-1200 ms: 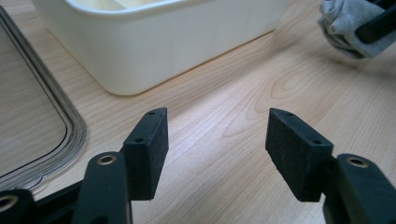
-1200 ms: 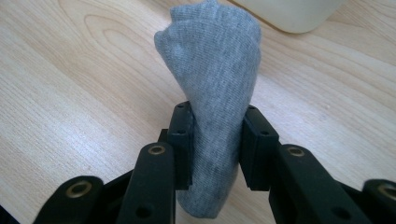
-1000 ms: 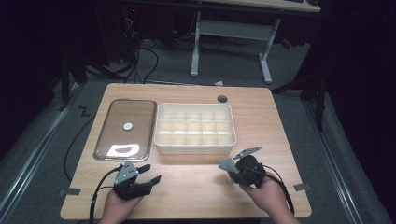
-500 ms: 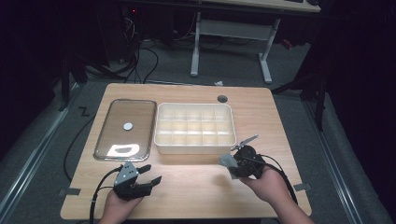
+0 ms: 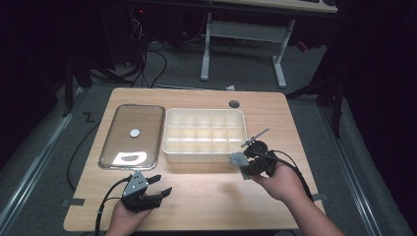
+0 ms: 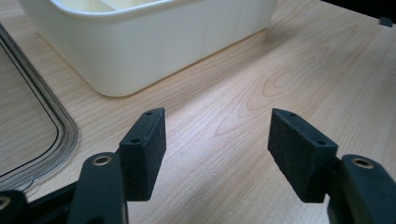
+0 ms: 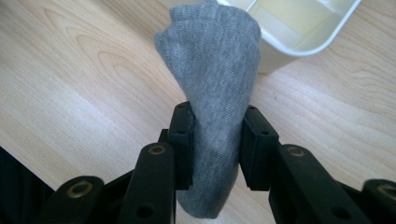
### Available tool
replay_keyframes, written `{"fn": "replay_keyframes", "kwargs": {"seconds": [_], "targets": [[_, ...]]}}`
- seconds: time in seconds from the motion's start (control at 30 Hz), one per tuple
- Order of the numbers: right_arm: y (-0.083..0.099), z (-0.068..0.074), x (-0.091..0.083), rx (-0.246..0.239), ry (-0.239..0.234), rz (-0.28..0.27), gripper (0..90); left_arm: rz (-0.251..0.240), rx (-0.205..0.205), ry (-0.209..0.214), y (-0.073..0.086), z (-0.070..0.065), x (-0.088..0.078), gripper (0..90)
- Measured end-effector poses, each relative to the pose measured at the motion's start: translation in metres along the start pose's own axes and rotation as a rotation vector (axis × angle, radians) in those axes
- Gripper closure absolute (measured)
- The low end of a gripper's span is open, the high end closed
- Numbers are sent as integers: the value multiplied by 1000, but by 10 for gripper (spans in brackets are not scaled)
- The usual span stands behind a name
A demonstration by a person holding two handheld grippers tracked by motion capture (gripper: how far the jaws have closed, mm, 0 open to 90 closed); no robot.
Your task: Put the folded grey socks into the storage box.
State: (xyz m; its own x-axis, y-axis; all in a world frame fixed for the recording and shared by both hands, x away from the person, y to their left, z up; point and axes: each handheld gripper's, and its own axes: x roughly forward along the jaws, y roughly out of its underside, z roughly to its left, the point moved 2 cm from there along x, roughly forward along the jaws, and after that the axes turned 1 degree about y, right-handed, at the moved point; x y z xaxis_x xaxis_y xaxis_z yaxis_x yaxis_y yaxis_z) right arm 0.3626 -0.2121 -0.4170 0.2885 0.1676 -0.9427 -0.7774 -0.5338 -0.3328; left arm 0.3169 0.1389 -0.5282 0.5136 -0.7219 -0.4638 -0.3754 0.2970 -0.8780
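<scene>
Right tool [image 7: 215,135] pinches a grey sock [image 7: 212,79] beside the white box [image 5: 204,132]; left tool [image 6: 217,154] spread over the desk [image 6: 280,84].

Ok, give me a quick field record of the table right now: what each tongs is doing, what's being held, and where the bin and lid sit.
left tongs: open, empty, low over the table's near left part
right tongs: shut on grey cloth, by the bin's near right corner
bin: cream, divided into compartments, looks empty, centre of table
lid: clear, flat on the table, left of the bin
grey cloth contact: pinched between both pads, its upper end free
</scene>
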Motion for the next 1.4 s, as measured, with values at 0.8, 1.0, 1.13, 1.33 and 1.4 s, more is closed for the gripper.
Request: {"fn": "replay_keyframes", "kwargs": {"seconds": [0.8, 1.0, 1.13, 1.33, 1.4], "targets": [[-68, -31, 1, 35, -13, 72, 704, 10, 10, 10, 1, 0, 0, 378], [-78, -40, 11, 51, -20, 98, 704, 7, 8, 8, 1, 1, 0, 379], [-82, -44, 17, 54, -24, 116, 704, 7, 7, 9, 1, 1, 0, 378], [-88, -47, 27, 45, -24, 140, 704, 6, 7, 10, 1, 1, 0, 379], [-90, -47, 30, 56, -17, 154, 704, 10, 8, 11, 1, 1, 0, 380]]}}
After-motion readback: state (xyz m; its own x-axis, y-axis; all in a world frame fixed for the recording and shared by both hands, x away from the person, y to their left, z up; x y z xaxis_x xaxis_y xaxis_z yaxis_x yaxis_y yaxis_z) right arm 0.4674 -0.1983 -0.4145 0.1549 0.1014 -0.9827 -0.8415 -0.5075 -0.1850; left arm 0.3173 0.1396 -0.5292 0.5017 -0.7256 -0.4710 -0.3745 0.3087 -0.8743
